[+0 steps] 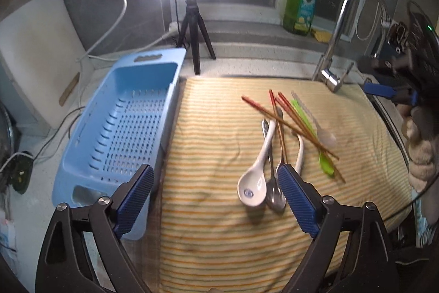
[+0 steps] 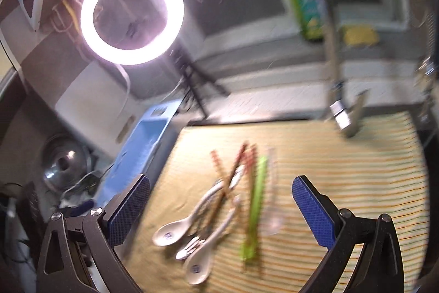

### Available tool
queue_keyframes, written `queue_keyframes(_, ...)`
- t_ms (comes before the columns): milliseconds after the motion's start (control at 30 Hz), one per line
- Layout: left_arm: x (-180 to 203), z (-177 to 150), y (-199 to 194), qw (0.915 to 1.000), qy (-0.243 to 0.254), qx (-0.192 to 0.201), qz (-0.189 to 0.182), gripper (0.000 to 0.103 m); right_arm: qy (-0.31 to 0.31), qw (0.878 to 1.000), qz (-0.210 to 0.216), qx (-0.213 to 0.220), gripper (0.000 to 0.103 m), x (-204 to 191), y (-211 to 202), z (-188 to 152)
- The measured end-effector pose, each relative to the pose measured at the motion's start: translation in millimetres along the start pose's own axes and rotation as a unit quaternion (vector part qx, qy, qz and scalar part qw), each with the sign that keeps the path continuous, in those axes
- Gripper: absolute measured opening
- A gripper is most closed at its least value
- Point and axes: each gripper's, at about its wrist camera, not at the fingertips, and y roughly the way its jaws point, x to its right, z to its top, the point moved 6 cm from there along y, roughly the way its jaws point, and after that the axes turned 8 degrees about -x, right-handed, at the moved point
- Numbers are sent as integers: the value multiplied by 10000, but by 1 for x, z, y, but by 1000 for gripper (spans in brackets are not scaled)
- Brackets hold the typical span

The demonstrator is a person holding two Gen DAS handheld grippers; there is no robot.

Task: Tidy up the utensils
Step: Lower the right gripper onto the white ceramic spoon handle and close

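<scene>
A pile of utensils lies on a yellow striped towel point(image 1: 214, 238): two white ceramic spoons point(image 1: 253, 181), metal spoons point(image 1: 274, 197), red-tipped wooden chopsticks point(image 1: 288, 122), a green plastic spoon point(image 1: 323, 161) and a clear plastic spoon point(image 1: 326, 137). An empty blue perforated basket point(image 1: 123, 128) stands left of the towel. My left gripper point(image 1: 216, 199) is open and empty above the towel, its right finger beside the spoon bowls. My right gripper point(image 2: 222, 210) is open and empty, above the pile; the view is blurred. There the white spoons point(image 2: 170, 232), green spoon point(image 2: 255, 210) and basket point(image 2: 142, 144) show.
A ring light on a black tripod point(image 1: 192, 40) stands behind the basket. A chrome faucet point(image 1: 334, 51) arches over the towel's far right corner. A green soap bottle point(image 1: 300, 2) sits on the sill. A white cutting board point(image 1: 35, 54) leans at left. Cables lie on the counter.
</scene>
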Motion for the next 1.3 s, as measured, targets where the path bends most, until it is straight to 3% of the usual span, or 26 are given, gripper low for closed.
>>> queue_keyframes(100,3,-10,7,9998,128,-112,-63,89,190,9991,250,-296,101,-1,26,-2)
queue_keyframes(233,11,-19,18,9989,328,-254,-205,81,400,9952,486,-752,81,-3,62,-7)
queue_keyframes(300,16,-23,24,9982,415,-305,-293,78,386,9939,477,-912,76,-7,77,-8)
queue_keyframes(567,17,-28,51,9948,321,-605,-758,50,545,9825,613,-1673,47,-14,132,-17)
queue_keyframes(733,18,-35,60,9926,447,-713,-876,43,683,9761,721,-1935,35,-14,151,-23)
queue_keyframes(1300,31,-33,81,9891,775,-844,-923,43,779,9721,461,-2166,33,-6,169,-26)
